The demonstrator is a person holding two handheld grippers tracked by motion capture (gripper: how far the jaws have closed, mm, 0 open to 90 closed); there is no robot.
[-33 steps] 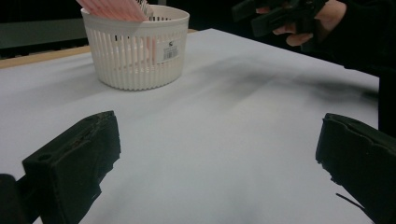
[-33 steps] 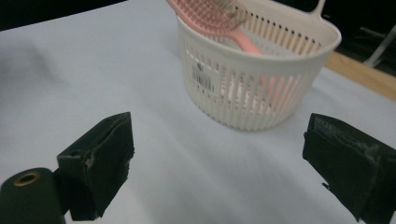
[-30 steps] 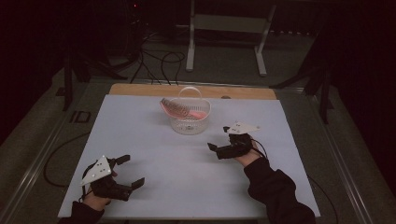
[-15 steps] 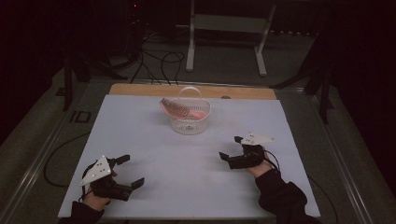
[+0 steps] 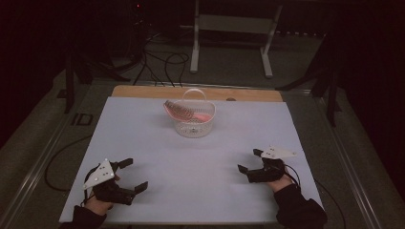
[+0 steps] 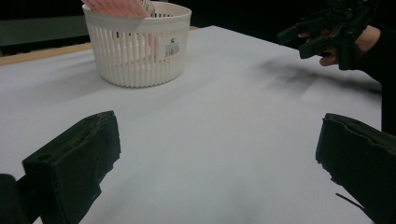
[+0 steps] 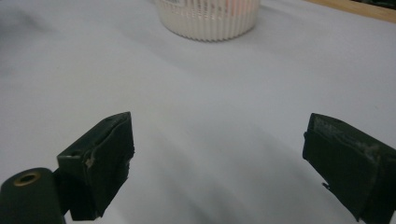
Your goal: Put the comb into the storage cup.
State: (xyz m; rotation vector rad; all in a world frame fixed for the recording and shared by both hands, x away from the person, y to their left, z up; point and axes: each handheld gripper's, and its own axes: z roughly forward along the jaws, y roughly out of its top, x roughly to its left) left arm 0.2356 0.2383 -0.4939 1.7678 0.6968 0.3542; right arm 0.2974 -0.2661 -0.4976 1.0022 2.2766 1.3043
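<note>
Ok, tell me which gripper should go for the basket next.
Right, marginally. The right gripper is open, sits farther up the table and points toward the basket. The left gripper, also open, sits nearer the front edge and farther off.

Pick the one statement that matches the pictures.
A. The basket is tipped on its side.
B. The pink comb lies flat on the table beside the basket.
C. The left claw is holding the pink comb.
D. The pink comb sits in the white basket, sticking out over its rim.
D: the pink comb rests inside the upright white basket, its end poking above the rim, while both claws are open and far from it.
</note>
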